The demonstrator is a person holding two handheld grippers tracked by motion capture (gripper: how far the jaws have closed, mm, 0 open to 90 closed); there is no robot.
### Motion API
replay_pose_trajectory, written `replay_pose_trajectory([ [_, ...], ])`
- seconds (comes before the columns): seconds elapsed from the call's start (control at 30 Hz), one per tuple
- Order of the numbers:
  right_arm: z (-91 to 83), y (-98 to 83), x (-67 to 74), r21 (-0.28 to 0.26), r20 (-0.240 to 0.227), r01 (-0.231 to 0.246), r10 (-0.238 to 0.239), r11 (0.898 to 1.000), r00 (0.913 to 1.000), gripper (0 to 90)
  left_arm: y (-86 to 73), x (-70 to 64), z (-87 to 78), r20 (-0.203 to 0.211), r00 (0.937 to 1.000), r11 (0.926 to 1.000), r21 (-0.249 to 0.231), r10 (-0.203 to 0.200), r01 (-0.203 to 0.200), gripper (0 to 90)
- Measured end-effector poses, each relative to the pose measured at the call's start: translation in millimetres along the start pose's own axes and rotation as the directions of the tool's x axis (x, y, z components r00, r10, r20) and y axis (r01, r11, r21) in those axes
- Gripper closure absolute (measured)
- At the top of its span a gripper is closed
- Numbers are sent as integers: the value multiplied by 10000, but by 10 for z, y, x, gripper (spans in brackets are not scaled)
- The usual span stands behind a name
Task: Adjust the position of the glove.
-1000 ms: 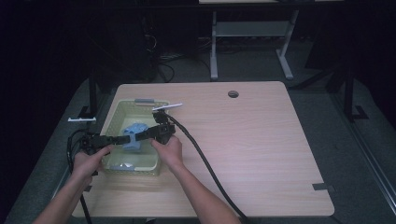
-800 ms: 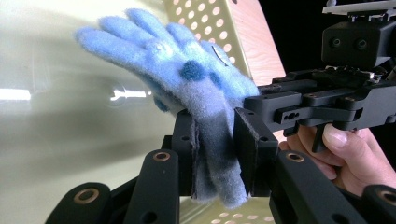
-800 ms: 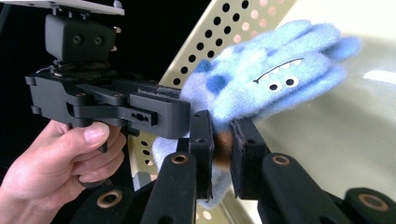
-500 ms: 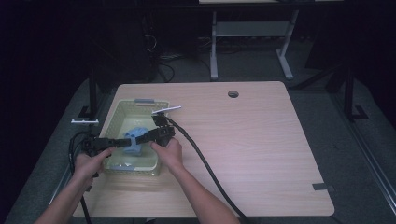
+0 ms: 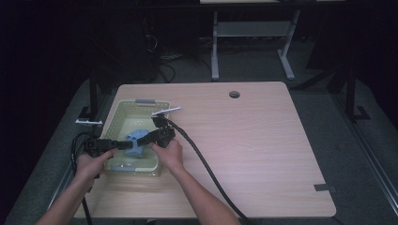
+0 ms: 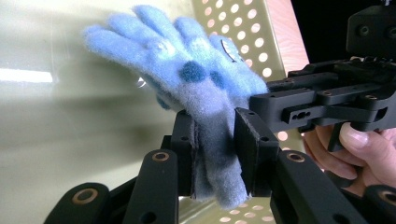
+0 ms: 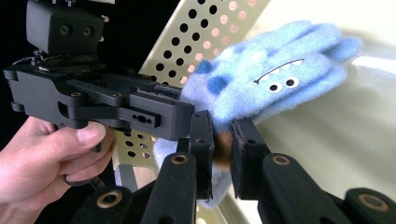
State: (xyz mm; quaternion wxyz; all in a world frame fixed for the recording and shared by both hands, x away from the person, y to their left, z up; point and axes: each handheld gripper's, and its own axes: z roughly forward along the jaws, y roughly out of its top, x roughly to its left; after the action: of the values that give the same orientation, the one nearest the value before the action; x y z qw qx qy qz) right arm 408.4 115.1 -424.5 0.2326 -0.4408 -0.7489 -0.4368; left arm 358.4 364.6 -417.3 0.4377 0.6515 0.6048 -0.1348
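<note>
A fluffy blue glove (image 5: 137, 138) with dark blue spots and a stitched monster face (image 7: 280, 79) hangs inside a pale green perforated basket (image 5: 121, 110). My left gripper (image 6: 214, 154) is shut on the glove's cuff (image 6: 212, 140), and the glove's fingers point away up to the left in that view. My right gripper (image 7: 223, 151) is shut on the cuff edge (image 7: 223, 149) from the other side. In the high view the left gripper (image 5: 126, 145) reaches in from the basket's left and the right gripper (image 5: 151, 137) from its right. Both meet at the glove.
The basket stands on the left part of a light wooden table (image 5: 263, 140). A small white-tipped marker plate (image 5: 167, 111) sticks up from the right gripper. A thick black cable (image 5: 206, 168) trails across the table to the front edge. A round cable hole (image 5: 234, 94) lies farther back.
Both grippers and the glove have stayed nearly in place over the basket; no clear shift shows.
</note>
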Motion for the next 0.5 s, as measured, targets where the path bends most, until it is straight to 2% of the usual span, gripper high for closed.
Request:
replay_pose_trajectory([
  [0.2,14,3,32,99,315,161,-164,9998,9994,801,0,-9,9,-216,9997,9999,88,74,-72,693],
  [0.5,19,6,53,207,505,276,-286,9994,9983,802,3,-16,18,-323,9994,9998,167,144,-139,693],
])
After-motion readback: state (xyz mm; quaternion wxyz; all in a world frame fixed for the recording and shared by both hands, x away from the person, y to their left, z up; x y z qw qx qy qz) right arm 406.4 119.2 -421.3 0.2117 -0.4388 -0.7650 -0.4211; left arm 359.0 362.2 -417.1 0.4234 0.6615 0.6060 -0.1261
